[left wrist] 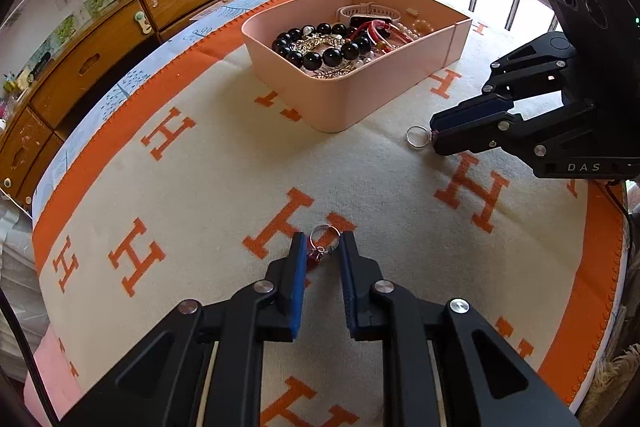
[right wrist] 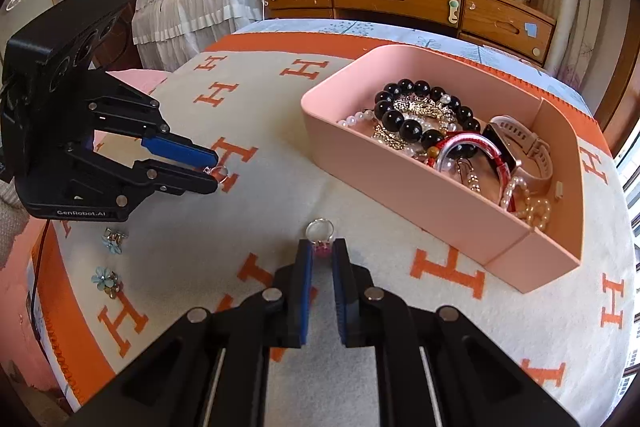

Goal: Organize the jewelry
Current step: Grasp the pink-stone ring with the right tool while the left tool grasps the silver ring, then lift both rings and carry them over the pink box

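Here, on the orange-and-cream H-patterned blanket (left wrist: 224, 187), each gripper works a ring. The left gripper (left wrist: 323, 247) has its jaws parted around a silver ring with a red stone (left wrist: 322, 245), its blue pads just beside it; whether they touch it cannot be told. The right gripper (right wrist: 323, 251) pinches the pink stone of a second silver ring (right wrist: 320, 233). The pink jewelry box (right wrist: 400, 183), at two o'clock in the right wrist view, holds a black bead bracelet (right wrist: 416, 111). Two blue flower earrings (right wrist: 106, 279) lie at nine o'clock.
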